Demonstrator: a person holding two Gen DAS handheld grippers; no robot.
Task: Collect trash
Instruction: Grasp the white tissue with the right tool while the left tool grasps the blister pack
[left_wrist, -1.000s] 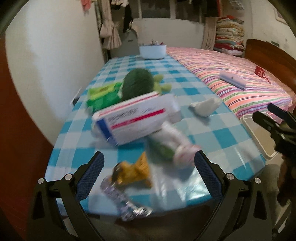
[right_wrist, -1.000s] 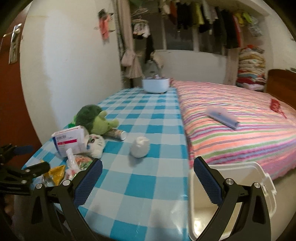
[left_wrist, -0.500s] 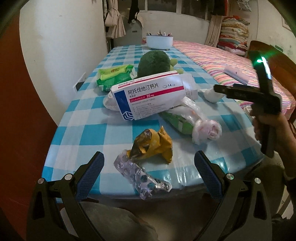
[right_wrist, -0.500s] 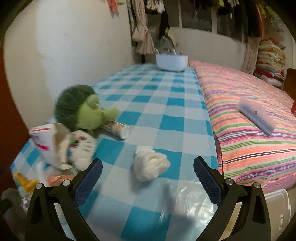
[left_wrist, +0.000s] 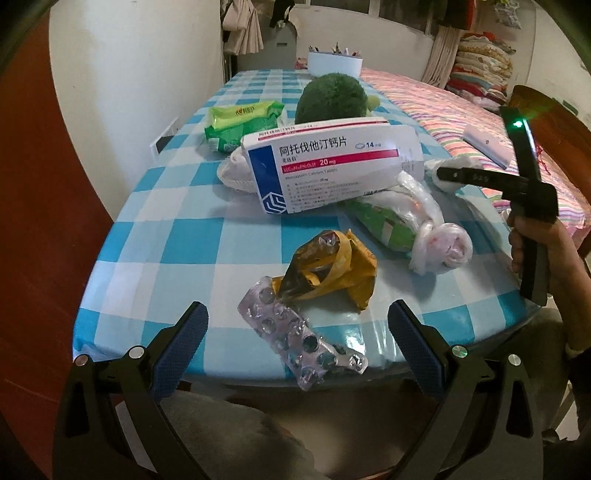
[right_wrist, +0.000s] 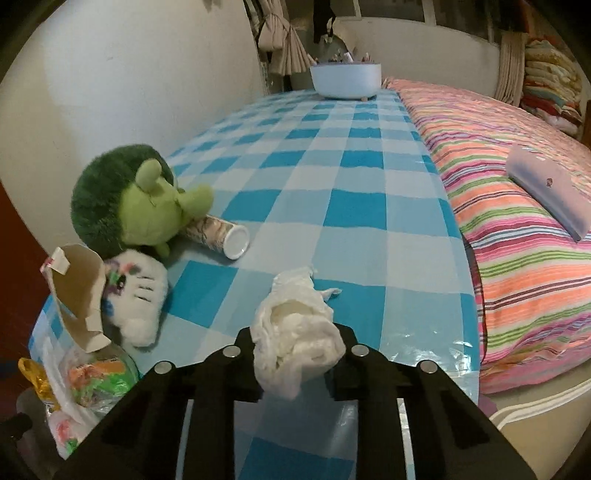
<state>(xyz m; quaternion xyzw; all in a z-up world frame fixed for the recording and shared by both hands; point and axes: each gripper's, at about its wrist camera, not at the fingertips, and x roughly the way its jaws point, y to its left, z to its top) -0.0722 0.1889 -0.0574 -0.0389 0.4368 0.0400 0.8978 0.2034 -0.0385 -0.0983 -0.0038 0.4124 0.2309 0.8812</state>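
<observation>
1. Two grippers are at work over the checked table (left_wrist: 155, 206). The right gripper (right_wrist: 297, 360) has just been closing, and its jaws now pinch the crumpled tissue (right_wrist: 295, 332) low in the centre of the right wrist view; the wad bulges up and out from between them.
2. The left gripper (left_wrist: 297, 343) stands wide with nothing between its pads, at the bottom of the left wrist view.
3. The relation that matters for the left hand: the empty blister pack (left_wrist: 301, 343) lies right in the gap between the blue pads, hanging over the near table edge. Its long axis runs on a slant from upper left to lower right, so the jaws would cross it at an angle rather than square.
4. Just above it, touching its upper end, sits the yellow wrapper (left_wrist: 332, 271); further up are the knotted plastic bag (left_wrist: 417, 229) and the medicine box (left_wrist: 332, 162) (possibly empty, I cannot tell).
5. My judgement: the left hand is far nearer the blister pack, while the right, at the right edge of the left wrist view, is occupied with the tissue.
</observation>
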